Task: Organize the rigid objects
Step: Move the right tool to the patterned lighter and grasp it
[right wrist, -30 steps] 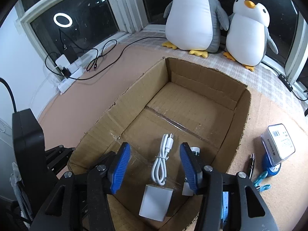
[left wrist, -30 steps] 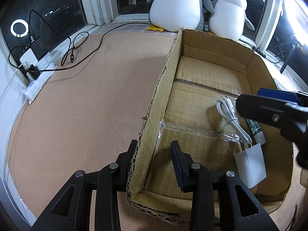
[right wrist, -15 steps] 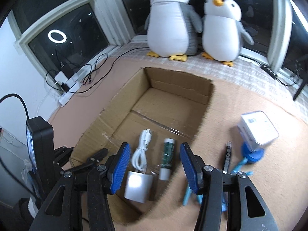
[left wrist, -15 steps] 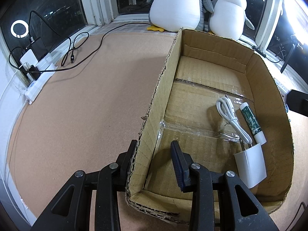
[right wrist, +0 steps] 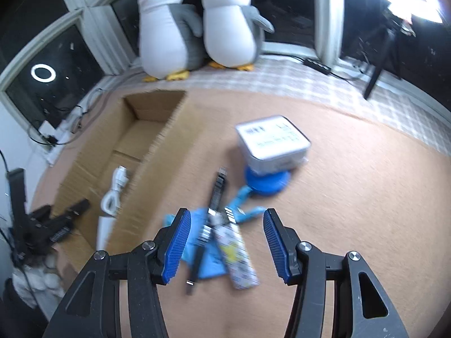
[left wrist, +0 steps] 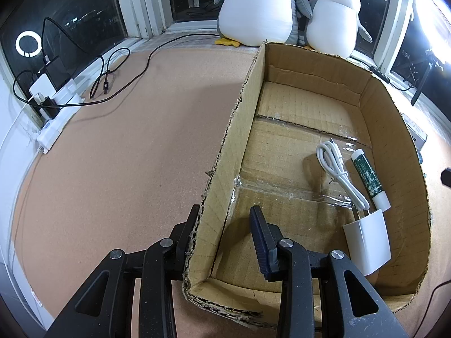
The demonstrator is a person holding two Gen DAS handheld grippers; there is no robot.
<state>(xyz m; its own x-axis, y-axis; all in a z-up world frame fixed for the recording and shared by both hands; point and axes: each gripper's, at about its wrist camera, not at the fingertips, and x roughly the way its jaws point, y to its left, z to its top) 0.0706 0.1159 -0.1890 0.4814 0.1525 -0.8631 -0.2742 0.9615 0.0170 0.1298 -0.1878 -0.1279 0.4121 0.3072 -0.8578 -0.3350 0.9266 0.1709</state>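
A cardboard box (left wrist: 236, 129) lies open on the brown mat. In it are a white charger (left wrist: 367, 249) with its coiled cable (left wrist: 336, 173) and a green tube (left wrist: 367, 176). My left gripper (left wrist: 224, 233) is open, its fingers on either side of the box's left wall near the front corner. My right gripper (right wrist: 225, 242) is open and empty, above a pile to the right of the box (right wrist: 157, 157): a black pen (right wrist: 210, 219), a patterned white stick (right wrist: 238, 253), blue pieces (right wrist: 248, 214), a blue disc (right wrist: 266, 183) and a white box (right wrist: 272, 143).
Two plush penguins (left wrist: 284, 8) stand at the window behind the box. A power strip with black cables (left wrist: 60, 98) lies at the left edge of the mat. A black stand (right wrist: 379, 64) is at the far right.
My right gripper has left the box and swung right over the pile outside it, leaving the green tube in the box. The left gripper has not moved.
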